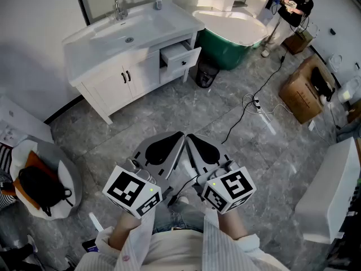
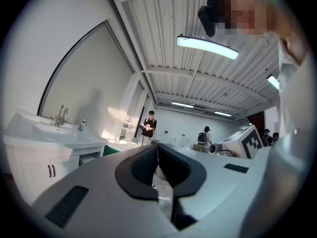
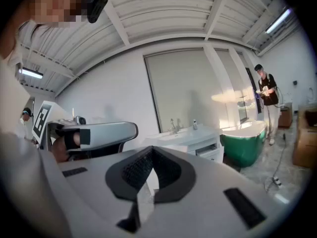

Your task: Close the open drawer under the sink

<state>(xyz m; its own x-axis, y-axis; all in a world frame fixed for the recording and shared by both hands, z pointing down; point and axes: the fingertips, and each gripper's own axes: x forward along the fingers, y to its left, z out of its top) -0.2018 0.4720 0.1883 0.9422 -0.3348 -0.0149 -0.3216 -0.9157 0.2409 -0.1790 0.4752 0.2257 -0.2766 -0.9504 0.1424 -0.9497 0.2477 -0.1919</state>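
The drawer is open. It sticks out of the white cabinet under the sink. It is at the end of the cabinet next to the green bathtub. I cannot see anything inside the drawer from here.

A tap stands at the back of the sink. A small bottle stands on the white worktop near the back wall. Two cabinet doors with little black handles are beside the drawer, and they are closed. A black bin sits on the grey floor, just beside the drawer and the bathtub.

The left gripper and the right gripper are side by side, low and close to the person who holds them. Both point toward the cabinet. They are well apart from the drawer and touch nothing. The tips of the left gripper are pressed together with nothing between them. The tips of the right gripper are pressed together too, and it holds nothing.

Another person stands far off past the bathtub. A brown cardboard box sits on the floor to the right. A black cable runs across the floor near it. A black bag lies on a chair to the left.
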